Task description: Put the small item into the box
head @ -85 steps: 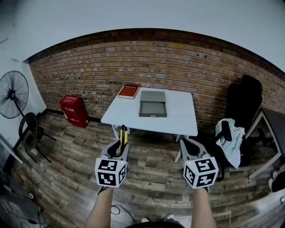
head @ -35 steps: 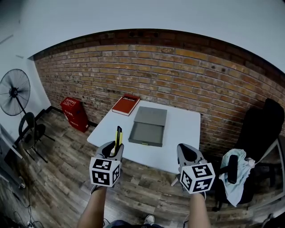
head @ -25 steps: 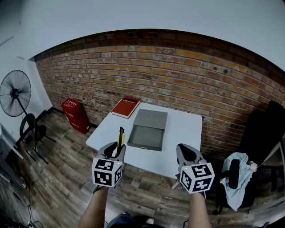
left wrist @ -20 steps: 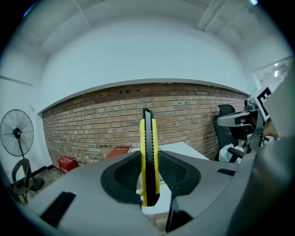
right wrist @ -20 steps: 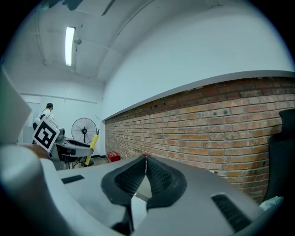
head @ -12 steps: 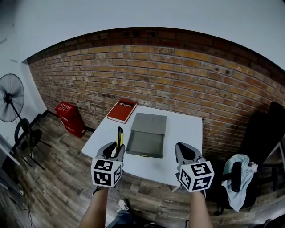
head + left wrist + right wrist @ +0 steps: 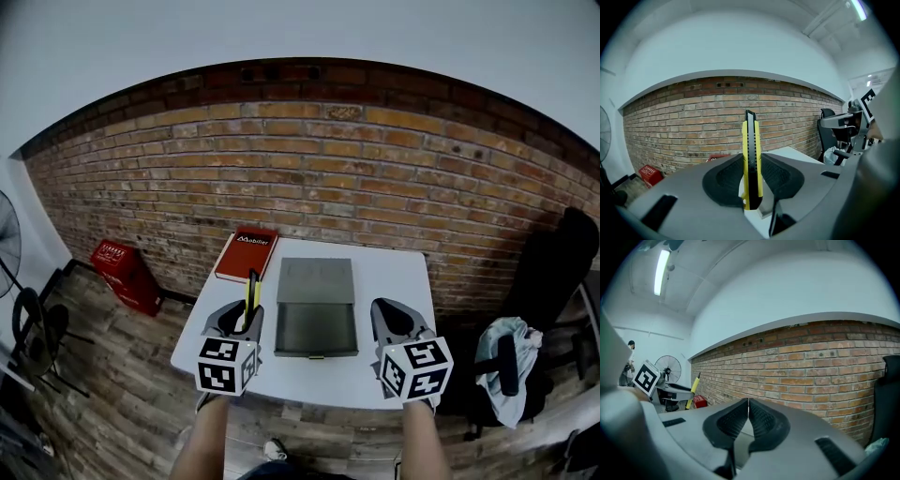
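Head view: carrying step — the left gripper [image 7: 246, 317] holds the yellow knife [image 7: 251, 289] upright, short of the open box [image 7: 316, 328] on the counter [image 7: 392, 274]. Left gripper view: fingers clamp the knife [image 7: 751, 159]. Right gripper view: the right gripper [image 7: 748, 401] has its fingers together (empty). Next, likely: reach over the box, release.

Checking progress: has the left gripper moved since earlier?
Yes. The left gripper, clamping the knife, came forward from over the floor to the table edge.

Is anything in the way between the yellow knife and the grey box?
Nothing visible. The left gripper holds the yellow knife just left of the open grey box; the red book lies behind, off that path.
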Available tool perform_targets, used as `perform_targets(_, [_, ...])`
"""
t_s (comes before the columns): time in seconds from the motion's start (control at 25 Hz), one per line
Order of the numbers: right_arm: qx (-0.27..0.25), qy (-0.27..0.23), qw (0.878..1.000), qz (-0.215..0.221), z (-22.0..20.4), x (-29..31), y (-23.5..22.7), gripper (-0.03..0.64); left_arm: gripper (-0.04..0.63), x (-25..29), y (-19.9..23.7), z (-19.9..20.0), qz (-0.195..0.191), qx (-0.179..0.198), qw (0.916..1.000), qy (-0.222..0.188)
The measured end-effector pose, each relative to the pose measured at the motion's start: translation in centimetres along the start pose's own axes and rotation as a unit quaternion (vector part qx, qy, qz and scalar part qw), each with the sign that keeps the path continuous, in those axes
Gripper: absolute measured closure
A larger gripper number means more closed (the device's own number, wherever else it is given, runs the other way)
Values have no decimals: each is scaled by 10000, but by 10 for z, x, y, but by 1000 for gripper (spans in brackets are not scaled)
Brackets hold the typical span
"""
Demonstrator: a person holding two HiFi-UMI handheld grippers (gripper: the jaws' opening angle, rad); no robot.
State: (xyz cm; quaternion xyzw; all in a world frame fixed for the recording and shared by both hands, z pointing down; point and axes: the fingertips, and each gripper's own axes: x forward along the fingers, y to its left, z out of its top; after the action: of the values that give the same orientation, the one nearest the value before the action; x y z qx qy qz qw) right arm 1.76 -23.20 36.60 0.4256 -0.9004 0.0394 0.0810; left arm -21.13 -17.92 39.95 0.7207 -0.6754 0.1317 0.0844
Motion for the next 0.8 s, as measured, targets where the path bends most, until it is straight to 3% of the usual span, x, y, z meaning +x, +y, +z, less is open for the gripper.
perform_targets(0.4, [74,30,9983,-572,17,59,28,597,465,50,58,8,-644,73,9979,17])
perform_targets(0.8, [111,133,9960,-880,14,81,29,597,465,83,74,6,-1007,52,9949,24])
